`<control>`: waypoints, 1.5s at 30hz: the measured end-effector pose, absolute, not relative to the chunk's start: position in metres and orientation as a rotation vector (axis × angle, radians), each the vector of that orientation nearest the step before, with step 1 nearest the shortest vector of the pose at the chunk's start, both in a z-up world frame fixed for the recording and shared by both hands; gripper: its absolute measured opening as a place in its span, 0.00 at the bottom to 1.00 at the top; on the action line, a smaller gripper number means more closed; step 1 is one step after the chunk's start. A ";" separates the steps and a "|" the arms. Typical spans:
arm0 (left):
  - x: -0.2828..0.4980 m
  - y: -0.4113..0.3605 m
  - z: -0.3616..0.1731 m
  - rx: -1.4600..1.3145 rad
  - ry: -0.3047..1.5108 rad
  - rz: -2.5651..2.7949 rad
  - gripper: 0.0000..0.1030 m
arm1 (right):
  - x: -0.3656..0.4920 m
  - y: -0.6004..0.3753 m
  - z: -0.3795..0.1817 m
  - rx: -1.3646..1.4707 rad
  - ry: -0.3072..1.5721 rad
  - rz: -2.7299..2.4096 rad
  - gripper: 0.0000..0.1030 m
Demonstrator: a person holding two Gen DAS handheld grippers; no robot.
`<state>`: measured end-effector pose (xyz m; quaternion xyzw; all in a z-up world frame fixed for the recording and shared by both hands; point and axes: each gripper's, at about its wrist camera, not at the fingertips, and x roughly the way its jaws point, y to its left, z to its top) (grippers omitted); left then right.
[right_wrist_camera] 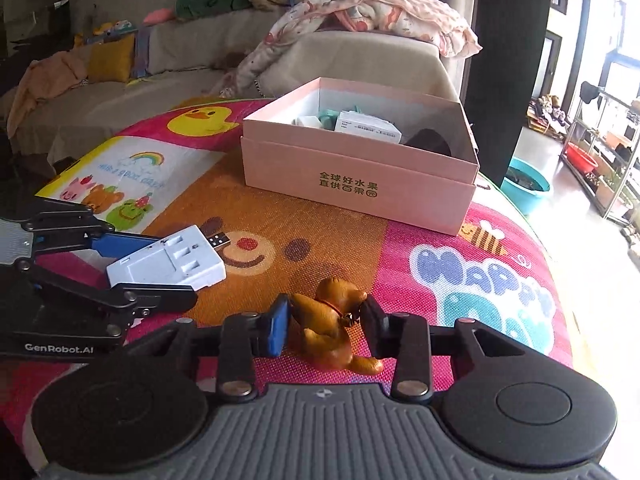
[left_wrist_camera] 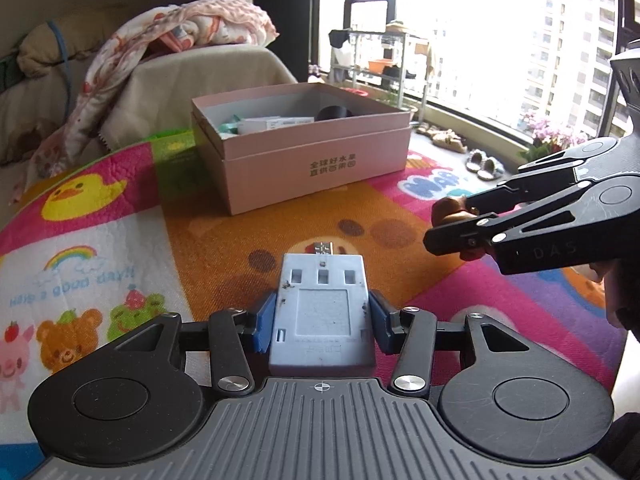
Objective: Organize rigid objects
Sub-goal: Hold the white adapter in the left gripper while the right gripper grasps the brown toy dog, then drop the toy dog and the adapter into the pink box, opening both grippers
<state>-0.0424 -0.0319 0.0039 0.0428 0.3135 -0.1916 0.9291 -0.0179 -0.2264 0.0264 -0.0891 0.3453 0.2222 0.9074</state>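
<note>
The left gripper (left_wrist_camera: 320, 322) is clamped on a flat pale-blue plastic charger block (left_wrist_camera: 322, 312) over the colourful play mat (left_wrist_camera: 224, 236). The right gripper (right_wrist_camera: 326, 322) squeezes a small brown glossy bear figurine (right_wrist_camera: 334, 324) – both near the open pink cardboard box (right_wrist_camera: 360, 172)

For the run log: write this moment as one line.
left gripper: shut on white charger | right gripper: shut on brown figurine | pink box: open, on mat, holds items
</note>
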 end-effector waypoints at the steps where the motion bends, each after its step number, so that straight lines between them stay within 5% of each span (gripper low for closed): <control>1: -0.040 -0.031 0.008 0.065 0.633 -0.412 0.51 | -0.018 -0.230 0.033 -0.171 0.706 0.463 0.36; 11: 0.047 -0.052 0.095 0.048 0.394 -0.504 0.51 | 0.077 -0.252 0.133 -0.076 0.512 0.362 0.36; 17: 0.145 -0.092 0.067 0.157 0.690 -0.637 0.55 | 0.174 -0.233 0.153 -0.089 0.566 0.323 0.37; 21: 0.157 -0.082 0.071 0.130 0.640 -0.599 0.49 | 0.216 -0.227 0.140 -0.022 0.665 0.291 0.49; 24: 0.139 -0.056 0.084 0.083 0.570 -0.541 0.49 | 0.199 -0.227 0.129 -0.049 0.646 0.286 0.50; 30: 0.073 -0.012 0.073 0.018 0.601 -0.352 0.49 | 0.106 -0.235 0.100 -0.111 0.545 0.228 0.70; 39: 0.004 -0.001 0.010 0.015 0.759 -0.156 0.49 | 0.036 -0.225 0.028 0.030 0.759 0.241 0.80; 42: -0.002 -0.009 0.003 0.026 0.709 -0.128 0.54 | 0.032 -0.209 0.008 -0.011 0.813 0.244 0.82; 45: 0.000 -0.020 -0.002 0.023 0.677 -0.134 0.72 | 0.025 -0.197 -0.003 -0.107 0.748 0.162 1.00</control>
